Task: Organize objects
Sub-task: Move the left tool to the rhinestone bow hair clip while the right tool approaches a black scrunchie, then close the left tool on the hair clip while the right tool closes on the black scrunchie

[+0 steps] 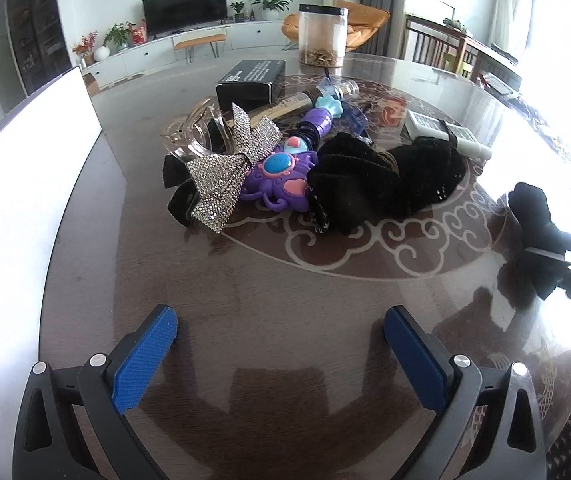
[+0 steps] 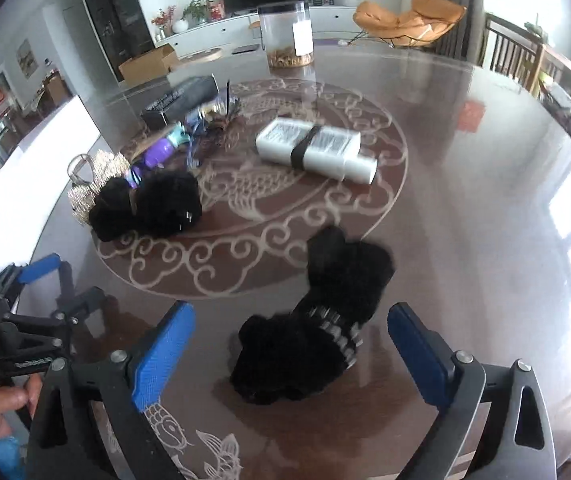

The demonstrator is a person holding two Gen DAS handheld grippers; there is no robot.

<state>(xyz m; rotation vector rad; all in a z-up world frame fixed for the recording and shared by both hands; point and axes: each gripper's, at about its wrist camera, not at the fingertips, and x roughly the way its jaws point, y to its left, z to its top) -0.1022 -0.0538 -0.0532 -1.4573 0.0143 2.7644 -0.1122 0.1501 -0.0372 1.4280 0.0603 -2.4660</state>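
Observation:
A black fuzzy hair bow (image 2: pixel 341 272) with a studded band lies on the glass-topped table (image 2: pixel 465 200), apart from the pile. My right gripper (image 2: pixel 291 314) is open around it, and its blue pads stand clear of the bow on both sides. In the left wrist view that bow (image 1: pixel 533 216) shows at the far right. My left gripper (image 1: pixel 281 320) is open over bare table with nothing between its fingers. It also shows in the right wrist view, where the left gripper (image 2: pixel 65 276) sits at the left edge.
A pile ahead of the left gripper holds a rhinestone bow (image 1: pixel 221 168), a purple toy (image 1: pixel 281 176), another black fuzzy bow (image 1: pixel 365 176) and a black box (image 1: pixel 251 78). White bottles banded together (image 2: pixel 313 148), a clear jar (image 2: pixel 285 36) and a white panel (image 1: pixel 25 184) stand around it.

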